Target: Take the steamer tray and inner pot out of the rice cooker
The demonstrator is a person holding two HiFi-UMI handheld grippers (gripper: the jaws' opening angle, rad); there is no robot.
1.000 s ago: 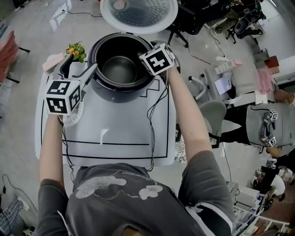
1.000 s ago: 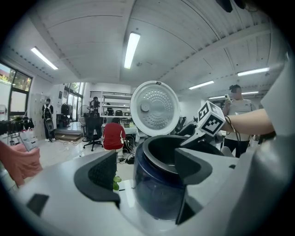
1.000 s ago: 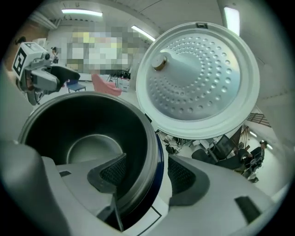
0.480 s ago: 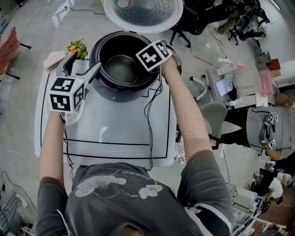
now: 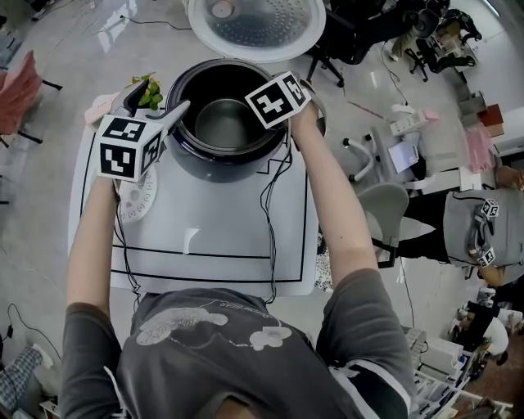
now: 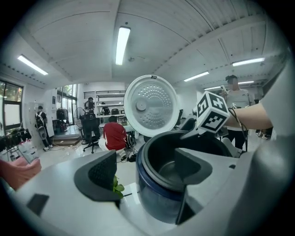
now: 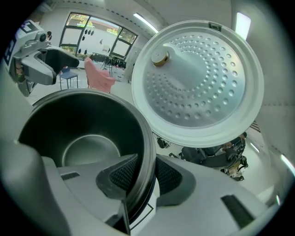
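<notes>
The dark rice cooker stands open with its white lid tilted back. The grey inner pot sits inside it, empty. My right gripper straddles the pot's right rim. Its jaws are closing, one pad inside and one outside, and both look to be against the rim. My left gripper is open at the cooker's left side, with the cooker wall between its jaws, untouched. A white perforated steamer tray lies on the table under my left arm.
The cooker stands at the far end of a white table marked with black lines. A small green plant and a pink object sit left of the cooker. Cables trail along the table. Office chairs and people fill the room around it.
My left gripper has edged up closer to the cooker's left rim. My right gripper has stayed at the right rim, tilting slightly.
</notes>
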